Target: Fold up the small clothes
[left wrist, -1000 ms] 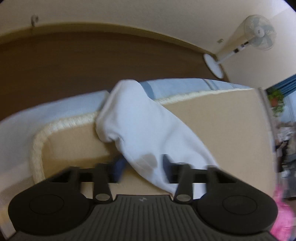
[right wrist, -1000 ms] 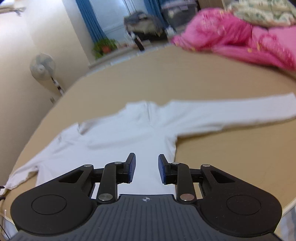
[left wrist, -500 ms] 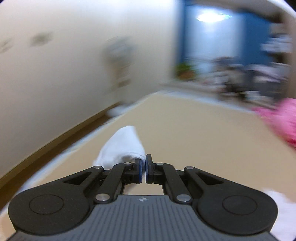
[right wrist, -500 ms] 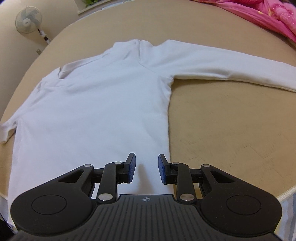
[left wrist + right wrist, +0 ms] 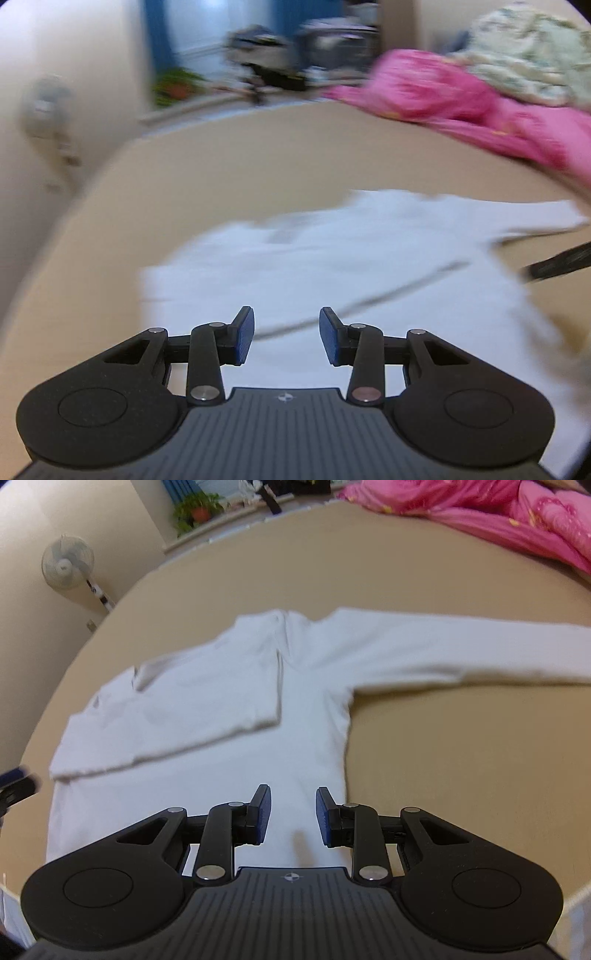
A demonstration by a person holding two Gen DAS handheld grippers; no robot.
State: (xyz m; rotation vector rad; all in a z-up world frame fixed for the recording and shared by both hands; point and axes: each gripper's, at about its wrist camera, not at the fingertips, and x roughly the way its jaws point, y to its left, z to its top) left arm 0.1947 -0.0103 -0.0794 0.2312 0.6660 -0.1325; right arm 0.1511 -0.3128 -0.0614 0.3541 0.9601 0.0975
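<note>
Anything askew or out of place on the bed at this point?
Nothing stands out. The white shirt lies flat on the tan bed, one sleeve folded across its body, the other sleeve stretched out unfolded.

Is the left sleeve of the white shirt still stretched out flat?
No, the left sleeve lies folded across the white shirt.

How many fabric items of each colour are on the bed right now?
White: 1, the long-sleeved shirt
Pink: 1, the bedding heap
Pale floral: 1, the cloth on the pink heap
Total: 3
</note>
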